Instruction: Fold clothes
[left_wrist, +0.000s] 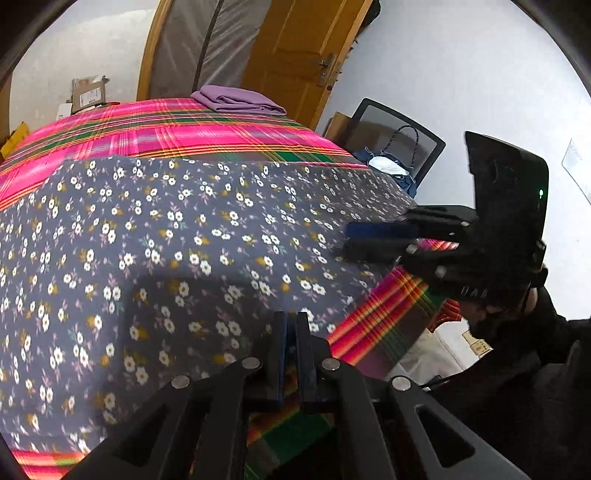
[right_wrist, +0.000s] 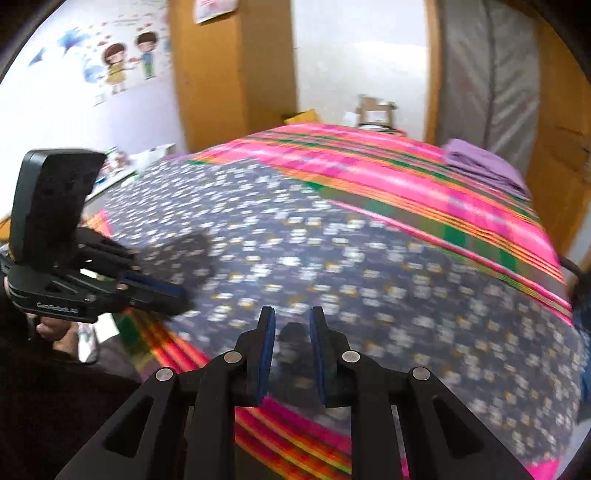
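Across the plaid-covered bed (left_wrist: 229, 129) lies the floral garment (left_wrist: 166, 240), spread flat. At its near edge the left claw (left_wrist: 291, 332) is pressed closed, holding nothing visible; the right claw (right_wrist: 291, 332) hovers over it partly open, empty. A folded purple cloth (left_wrist: 240, 99) rests at the far edge.
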